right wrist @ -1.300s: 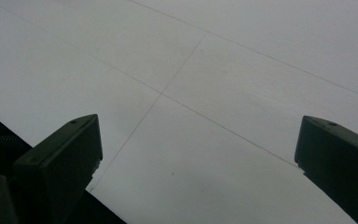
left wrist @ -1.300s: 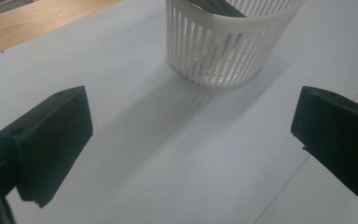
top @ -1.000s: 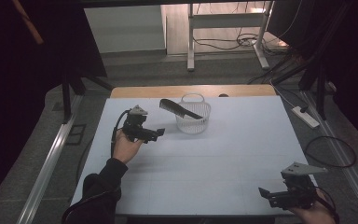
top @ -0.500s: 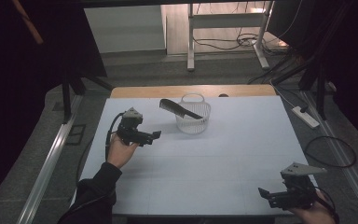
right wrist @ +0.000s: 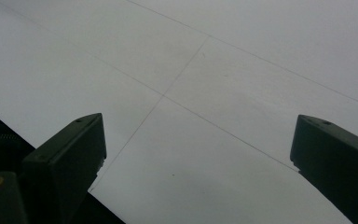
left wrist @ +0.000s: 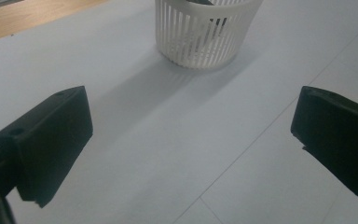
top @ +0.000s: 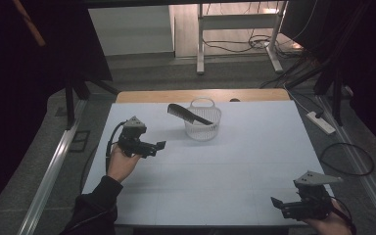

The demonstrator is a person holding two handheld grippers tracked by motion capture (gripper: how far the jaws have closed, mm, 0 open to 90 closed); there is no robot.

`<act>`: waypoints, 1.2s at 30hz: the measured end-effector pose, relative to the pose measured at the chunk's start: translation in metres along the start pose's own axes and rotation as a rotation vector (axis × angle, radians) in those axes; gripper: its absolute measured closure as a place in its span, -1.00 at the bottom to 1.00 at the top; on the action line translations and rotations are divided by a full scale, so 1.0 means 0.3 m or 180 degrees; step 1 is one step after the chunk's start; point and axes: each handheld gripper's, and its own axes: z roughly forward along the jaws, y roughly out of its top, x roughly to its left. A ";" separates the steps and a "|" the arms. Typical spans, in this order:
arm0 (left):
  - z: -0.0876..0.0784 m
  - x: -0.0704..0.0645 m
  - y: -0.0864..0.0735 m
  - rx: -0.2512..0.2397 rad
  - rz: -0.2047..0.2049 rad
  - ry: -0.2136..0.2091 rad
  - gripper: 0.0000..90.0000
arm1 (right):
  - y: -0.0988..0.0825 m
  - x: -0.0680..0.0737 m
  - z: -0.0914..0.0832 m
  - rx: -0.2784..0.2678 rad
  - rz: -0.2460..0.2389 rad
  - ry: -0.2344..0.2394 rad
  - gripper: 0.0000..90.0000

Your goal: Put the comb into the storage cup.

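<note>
Looks like the comb's already dropped off: the black comb (top: 188, 114) leans in the white slatted plastic basket (top: 203, 125) at the far middle of the table (top: 235, 166), its handle poking over the rim. The left gripper (top: 157, 145) sits near the basket, jaws wide and empty. The right gripper (top: 277, 202) idles at the near corner, also wide. The next move is probably just pulling back.
</note>
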 end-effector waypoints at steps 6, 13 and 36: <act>-0.020 -0.004 -0.014 -0.0011 -0.0036 -0.0011 -1.00 | 0.000 -0.003 -0.001 -0.0012 0.0036 -0.0016 -0.96; -0.041 -0.011 -0.031 -0.0020 -0.0062 -0.0040 -1.00 | 0.000 -0.003 0.000 -0.0006 0.0036 -0.0014 -0.97; -0.118 -0.044 -0.089 -0.0047 -0.0138 -0.0063 -1.00 | 0.000 -0.006 -0.002 -0.0022 0.0061 -0.0025 -1.00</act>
